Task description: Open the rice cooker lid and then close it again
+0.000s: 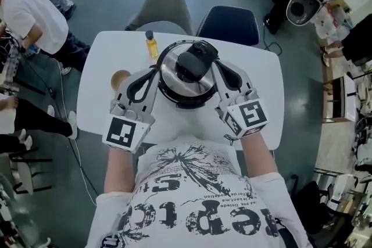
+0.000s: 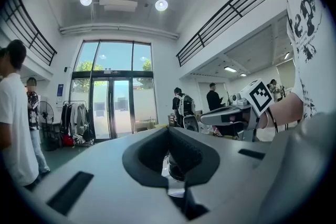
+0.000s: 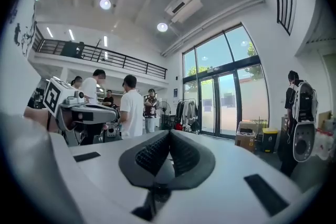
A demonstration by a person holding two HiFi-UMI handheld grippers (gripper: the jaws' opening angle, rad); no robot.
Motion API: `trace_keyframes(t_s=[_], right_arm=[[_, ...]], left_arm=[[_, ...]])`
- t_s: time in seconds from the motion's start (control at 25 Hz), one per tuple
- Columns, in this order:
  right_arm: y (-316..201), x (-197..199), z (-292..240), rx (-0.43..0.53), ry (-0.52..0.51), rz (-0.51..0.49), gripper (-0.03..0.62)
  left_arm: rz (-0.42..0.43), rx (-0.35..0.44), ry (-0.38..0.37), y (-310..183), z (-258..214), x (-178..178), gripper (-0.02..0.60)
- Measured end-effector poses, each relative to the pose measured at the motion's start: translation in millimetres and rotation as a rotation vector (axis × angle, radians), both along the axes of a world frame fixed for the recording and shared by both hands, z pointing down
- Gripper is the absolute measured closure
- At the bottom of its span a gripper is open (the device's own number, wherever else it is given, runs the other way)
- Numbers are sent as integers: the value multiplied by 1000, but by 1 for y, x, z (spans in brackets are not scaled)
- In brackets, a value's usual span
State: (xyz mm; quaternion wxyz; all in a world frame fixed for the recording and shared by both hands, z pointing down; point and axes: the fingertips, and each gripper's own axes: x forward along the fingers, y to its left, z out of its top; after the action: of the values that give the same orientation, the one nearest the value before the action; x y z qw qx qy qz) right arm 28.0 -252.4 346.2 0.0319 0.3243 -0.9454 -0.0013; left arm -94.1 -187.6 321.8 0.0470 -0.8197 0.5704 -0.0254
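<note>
rice cooker (image 1: 174, 83): it's sitting around the middle of the white table (image 1: 96, 87), right in front of the person, with a gripper on each side

lid (image 1: 170, 71): shiny silver disc with a chunky black piece (image 1: 195, 64) on top. From the head view it's looking like it's lying down on the pot, but honestly I can't tell if it's latched

left gripper (image 1: 156, 69): it's hanging at the cooker's left side, tips right up against the rim. Whether they're actually touching it I can't say. In its own view the claw is clenched, pads pressing together at the tips with nothing pinched between them

right gripper (image 1: 216, 64): it's sitting on the cooker's right side, tips close by the black piece on the lid. It's clenched too, both pads meeting and gripping nothing

marker cubes: one is riding on each gripper, on the person's side of the cooker, left (image 1: 125, 132) and right (image 1: 250, 116)

bottle (image 1: 151, 43): a small one with yellow liquid, standing upright just behind the cooker, off to its left

brown round thing (image 1: 121, 79): it's lying on the table left of the cooker, beside the left gripper. Too small to say what it is

chairs: a grey one (image 1: 165, 9) and a dark blue one (image 1: 229, 23) are standing past the table edge behind the cooker
</note>
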Motion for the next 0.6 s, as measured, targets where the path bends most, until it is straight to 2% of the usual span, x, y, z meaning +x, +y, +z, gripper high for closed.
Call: trace_keyframes(t_s=[0.24,0.44,0.6], right_arm=[[2,5,0,-11,0,6,582],[14,-2,1,15,21,-82,582],[13,2,-1,3,11,-67,582]], left_arm=[[2,3,-6,0,-3,3,568],[6,4,-8,1,-1,7,568],[13,11,-10,2,-2,12,568]])
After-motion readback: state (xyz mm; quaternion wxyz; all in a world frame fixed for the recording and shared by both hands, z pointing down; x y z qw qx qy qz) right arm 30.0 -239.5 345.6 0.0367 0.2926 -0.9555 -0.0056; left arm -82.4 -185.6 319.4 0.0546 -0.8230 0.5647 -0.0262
